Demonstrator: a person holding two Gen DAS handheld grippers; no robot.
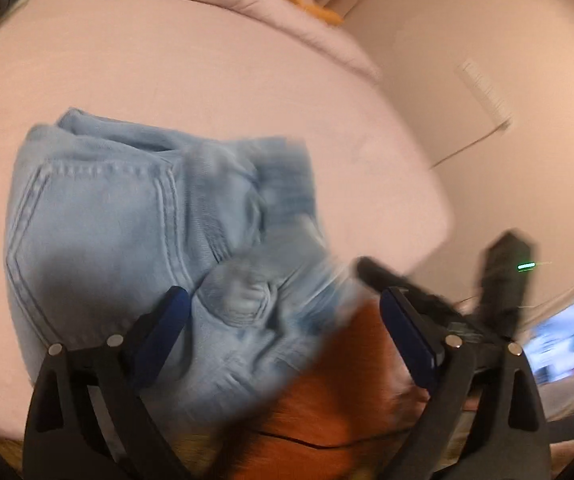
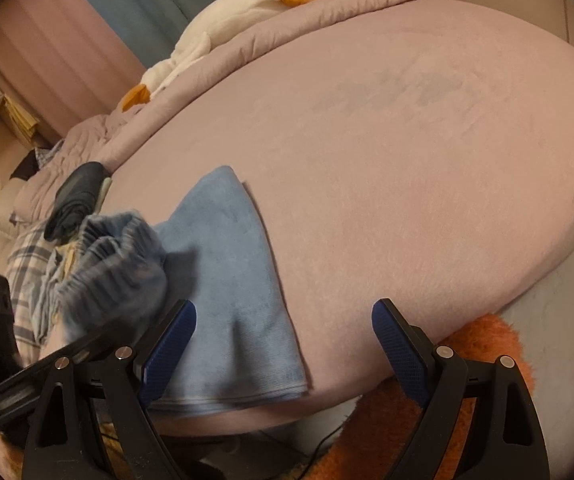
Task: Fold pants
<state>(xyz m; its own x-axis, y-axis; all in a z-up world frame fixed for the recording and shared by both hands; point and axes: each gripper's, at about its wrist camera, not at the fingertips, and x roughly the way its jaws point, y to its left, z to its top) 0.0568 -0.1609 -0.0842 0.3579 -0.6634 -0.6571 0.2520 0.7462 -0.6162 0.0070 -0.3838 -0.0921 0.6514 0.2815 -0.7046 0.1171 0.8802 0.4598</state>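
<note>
Light blue denim pants (image 1: 139,232) lie bunched on the pink bed, back pocket up, one end trailing over the bed's near edge, blurred by motion. My left gripper (image 1: 285,322) is open just above that trailing end, holding nothing. In the right wrist view a flat blue leg of the pants (image 2: 231,300) lies along the bed's near edge, with the gathered waistband (image 2: 115,264) raised at the left. My right gripper (image 2: 283,342) is open over the leg's right edge, empty. The other gripper's dark body (image 2: 27,380) shows at lower left.
The pink bed sheet (image 2: 407,160) stretches away, with a rolled quilt (image 2: 287,28) and white and orange plush (image 2: 227,20) at its far side. Plaid cloth (image 2: 27,256) and a dark garment (image 2: 75,196) lie left. An orange fluffy rug (image 2: 483,344) is on the floor.
</note>
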